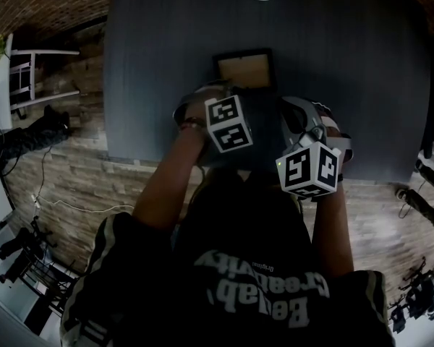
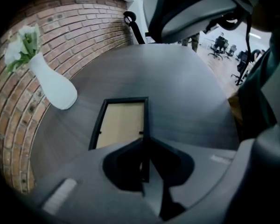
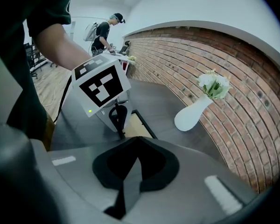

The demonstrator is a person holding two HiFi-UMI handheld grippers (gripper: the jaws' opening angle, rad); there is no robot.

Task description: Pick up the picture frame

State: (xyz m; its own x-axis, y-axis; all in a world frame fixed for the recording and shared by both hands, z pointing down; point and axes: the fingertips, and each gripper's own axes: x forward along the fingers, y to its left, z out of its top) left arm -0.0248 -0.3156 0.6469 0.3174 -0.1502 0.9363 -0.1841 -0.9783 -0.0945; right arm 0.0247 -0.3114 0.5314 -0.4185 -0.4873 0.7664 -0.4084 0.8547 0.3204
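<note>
Two narrow jaws of your left gripper [image 2: 144, 143] are pinching the right-hand rail of the picture frame [image 2: 121, 122], which is lying flat on the dark table [image 2: 191, 92] with its tan panel facing up. You are holding only one thin edge, so the frame is likely to swing as it is leaving the surface; be squeezing firmly and raising it slowly and level. Your right gripper [image 3: 137, 141] is hovering close by, jaws pressed together on nothing, and could be steadying the opposite rail. Nearby, the white vase [image 2: 53, 90] is standing off the frame's far left corner against the brick wall [image 2: 65, 27], so avoid swinging that way.
</note>
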